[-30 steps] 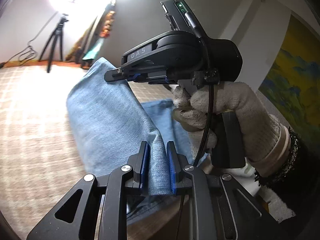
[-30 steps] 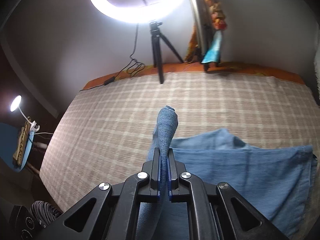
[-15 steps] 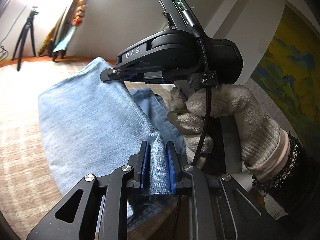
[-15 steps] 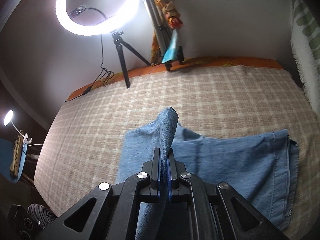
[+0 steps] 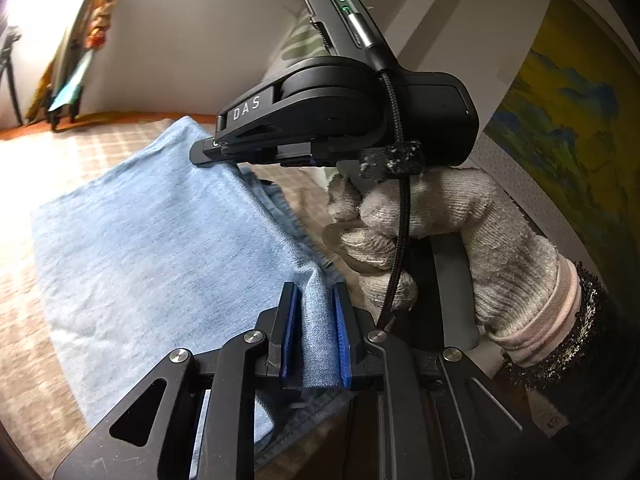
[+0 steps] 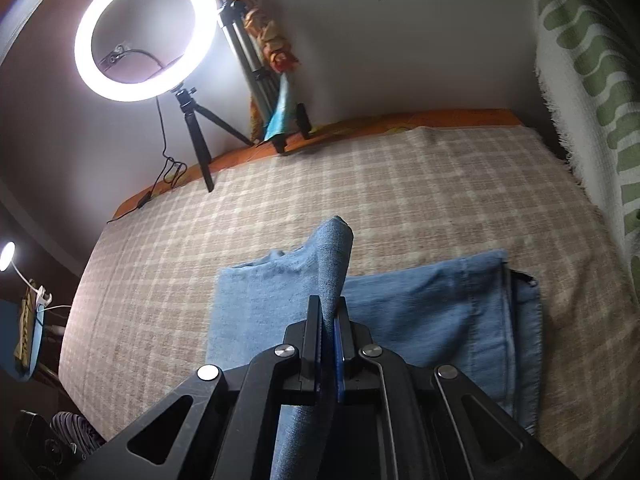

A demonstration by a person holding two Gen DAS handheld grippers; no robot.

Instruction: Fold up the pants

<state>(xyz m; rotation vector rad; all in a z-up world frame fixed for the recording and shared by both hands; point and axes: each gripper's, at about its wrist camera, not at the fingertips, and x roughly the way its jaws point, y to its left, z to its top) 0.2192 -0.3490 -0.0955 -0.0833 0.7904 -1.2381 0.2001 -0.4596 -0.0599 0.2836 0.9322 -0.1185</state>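
Both grippers are clamped on blue denim. Left gripper [image 5: 315, 334] has its blue pads [image 5: 289, 336] pressed on either side of a bunched edge of the jeans [image 5: 160, 248], which spread away from it to the left as a broad, pale sheet. Right gripper [image 6: 329, 342] pinches a fold of the jeans [image 6: 432, 312] between nearly closed fingers, and that fold stands up ahead of the tips in a rounded peak. In the left wrist view, the right gripper's black body sits just above the cloth, held by a gloved right hand [image 5: 432, 236]. Below the lifted corners, the rest of the jeans lie flat on a beige checked bedcover [image 6: 400, 184]. Farther off, a lit ring light [image 6: 144, 32] on a tripod stands against the wall, and a green-patterned white blanket [image 6: 592, 80] hangs at the right.
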